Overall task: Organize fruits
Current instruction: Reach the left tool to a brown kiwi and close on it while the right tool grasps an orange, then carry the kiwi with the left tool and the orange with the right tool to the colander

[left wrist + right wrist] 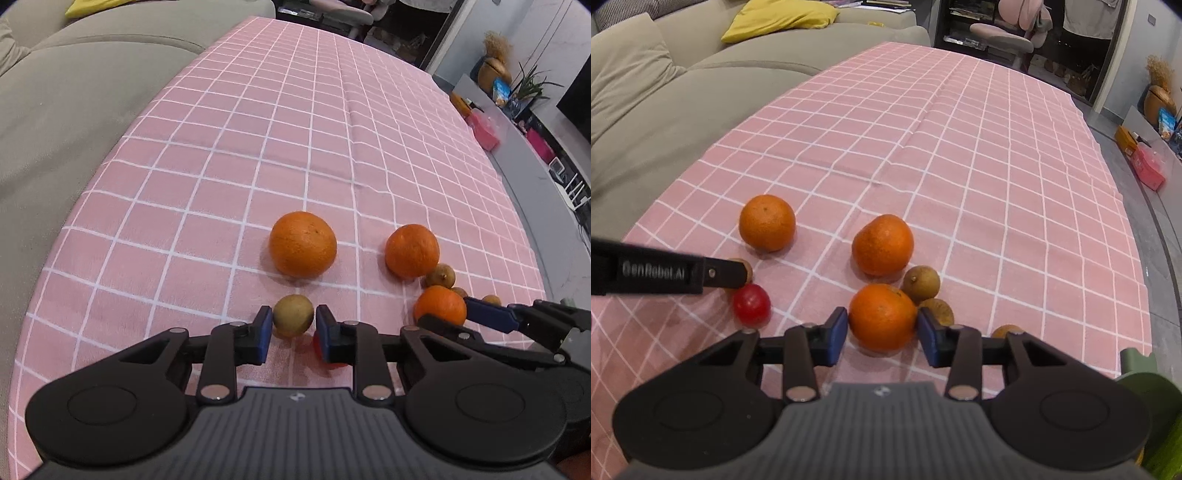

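Evidently both hands are working at once on the loose fruit that lies scattered on the pink checked cloth (258, 129) over the surface. The left claw (293, 323) brackets a small brownish-green fruit (293, 314) low on the cloth, its blue pads (265, 328) just beside the skin on either side; whether they already press it I cannot tell, since thin slivers of gap seem to show. The right claw (882, 325) straddles the nearest orange (882, 316) the same way, pads at its widest part, apparently touching or about to touch, so I judge each is at the point of closing for a pick. Small fruit goes to one hand and an orange to the other, which suits sorting by kind. Two more oranges (767, 222) (882, 245) sit farther out, apart from each other. The right wrist view shows what the left hides: a whole red fruit (752, 304) just beside the left claw's finger, two brown fruits (921, 284) (937, 312) crowding the gripped orange's far side, and a green object (1141, 373) at the right edge, perhaps a container. The left wrist view alone shows the small fruit fully between its pads, and the right claw reaching in from the side.
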A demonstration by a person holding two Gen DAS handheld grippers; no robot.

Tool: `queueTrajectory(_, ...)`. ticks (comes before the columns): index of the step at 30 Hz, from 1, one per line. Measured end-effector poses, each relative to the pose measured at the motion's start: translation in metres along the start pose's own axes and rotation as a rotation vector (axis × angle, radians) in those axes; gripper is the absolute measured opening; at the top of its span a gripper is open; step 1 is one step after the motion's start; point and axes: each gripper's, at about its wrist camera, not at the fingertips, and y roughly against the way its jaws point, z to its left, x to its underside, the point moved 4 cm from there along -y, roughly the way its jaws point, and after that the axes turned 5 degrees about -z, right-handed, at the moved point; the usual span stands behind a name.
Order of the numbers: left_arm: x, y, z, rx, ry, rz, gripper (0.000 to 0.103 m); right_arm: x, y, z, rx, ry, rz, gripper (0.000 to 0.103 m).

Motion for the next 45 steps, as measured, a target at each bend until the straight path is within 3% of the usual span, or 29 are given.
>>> queueTrajectory(5,0.001,-0.001,0.01,0.028,0.092,0.003,0.027,-0.001,-0.001,0.0,0.005,0.001,-0.002,0.038)
queueTrajectory(20,-0.027,0.042,-0.013,0.11,0.055,-0.107,0.027,-0.016,0.044,0.003,-0.044,-0.068,-0.08,0.037)
queueTrajectory(30,-0.037,0.08,-0.066,0.234,-0.054,-0.158,0.027,-0.01,0.11,-0.017,-0.05,-0.131,-0.135,0.037)
queueTrajectory(34,-0.037,0.094,-0.093,0.289,-0.105,-0.166,0.027,-0.002,0.133,-0.029,-0.014,-0.138,-0.145,0.037)
queueTrajectory(45,-0.005,0.1,-0.176,0.418,-0.336,-0.06,0.027,0.04,0.176,-0.077,0.073,-0.199,-0.105,0.037)
